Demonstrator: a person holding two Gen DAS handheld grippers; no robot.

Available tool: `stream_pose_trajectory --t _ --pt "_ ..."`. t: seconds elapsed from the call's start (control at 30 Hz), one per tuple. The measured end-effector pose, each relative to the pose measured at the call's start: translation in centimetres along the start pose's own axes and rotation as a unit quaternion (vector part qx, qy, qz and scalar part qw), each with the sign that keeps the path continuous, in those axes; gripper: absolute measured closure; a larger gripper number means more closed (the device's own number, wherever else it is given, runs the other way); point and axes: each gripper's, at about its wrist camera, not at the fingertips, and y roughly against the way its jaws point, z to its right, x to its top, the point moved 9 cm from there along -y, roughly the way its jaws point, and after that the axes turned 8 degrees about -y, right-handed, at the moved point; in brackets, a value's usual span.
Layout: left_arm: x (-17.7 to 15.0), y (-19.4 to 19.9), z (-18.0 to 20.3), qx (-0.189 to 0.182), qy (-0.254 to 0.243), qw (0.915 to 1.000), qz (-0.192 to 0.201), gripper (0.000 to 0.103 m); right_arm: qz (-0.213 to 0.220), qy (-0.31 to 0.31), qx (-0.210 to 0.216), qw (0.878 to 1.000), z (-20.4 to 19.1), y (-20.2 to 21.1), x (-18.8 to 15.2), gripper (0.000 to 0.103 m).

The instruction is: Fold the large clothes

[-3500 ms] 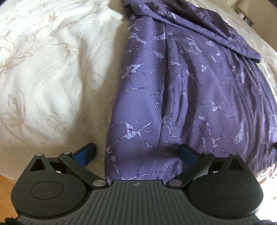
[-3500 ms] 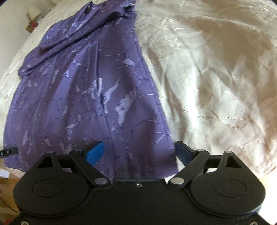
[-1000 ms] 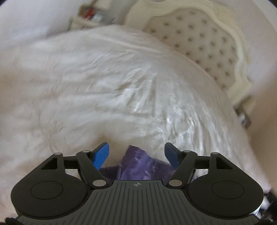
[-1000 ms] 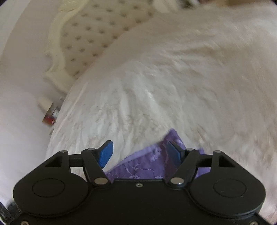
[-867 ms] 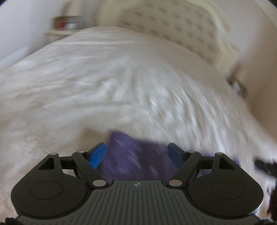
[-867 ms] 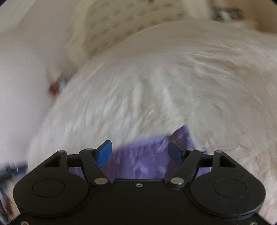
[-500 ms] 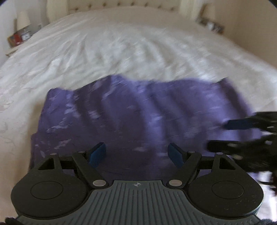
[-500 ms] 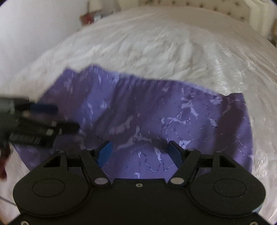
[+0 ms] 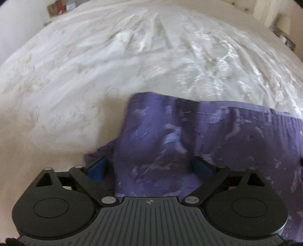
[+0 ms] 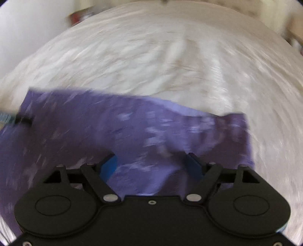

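A purple patterned garment (image 9: 198, 136) lies folded over on the white bedspread (image 9: 132, 56). My left gripper (image 9: 151, 167) is open over the garment's left end, its blue pads wide apart, with cloth lying between them. In the right wrist view the garment (image 10: 132, 132) is blurred by motion. My right gripper (image 10: 152, 163) is open over its right part, with cloth between the fingers. The tip of the left gripper shows at the left edge of the right wrist view (image 10: 20, 119).
The bedspread (image 10: 170, 56) stretches far beyond the garment. A nightstand with small items (image 9: 56, 5) stands at the far left corner, and another one (image 9: 284, 36) at the far right. A wall (image 10: 28, 28) runs along the left side.
Both grippers swung up over the bed and back down; the garment now lies folded crosswise. Since half a second ago both views moved closer to the cloth.
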Motion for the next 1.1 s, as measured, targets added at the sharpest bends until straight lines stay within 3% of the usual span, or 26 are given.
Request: stream_pose_trajectory --t 0.13,0.27,0.37,0.5,0.63,0.77,0.9,1.1 --pt "-0.1 1.1 -0.7 -0.015 0.024 0.9996 0.006 0.006 0.007 -0.100 -0.013 0.995 3.9 1.1 0.3 0.022" --pt "-1.1 4.1 -1.2 -0.042 0.051 0.9974 0.026 0.006 0.023 -0.167 0.018 0.986 6.1 4.1 -0.4 0.022" --pt "-3.1 6.1 -1.7 -0.072 0.082 0.9936 0.028 0.005 0.023 -0.200 0.041 0.979 7.0 6.5 -2.2 0.020" --pt "-6.7 7.4 -2.1 -0.083 0.101 0.9915 0.003 0.005 -0.005 -0.229 0.045 0.972 8.2 8.2 -5.3 0.013" --pt "-9.3 7.3 -2.4 -0.096 0.124 0.9873 -0.022 0.005 -0.035 -0.267 0.059 0.961 9.4 9.0 -8.9 0.013" --pt "-10.2 6.0 -1.3 -0.138 0.149 0.9785 -0.039 0.005 -0.065 -0.301 0.097 0.946 8.8 8.3 -11.0 0.012" --pt "-9.6 3.8 0.3 -0.164 0.162 0.9720 -0.048 0.000 -0.067 -0.317 0.115 0.939 7.9 7.1 -10.9 0.000" --pt "-8.0 1.7 1.3 -0.168 0.154 0.9729 -0.041 0.000 -0.068 -0.334 0.126 0.932 7.8 5.2 -10.1 0.000"
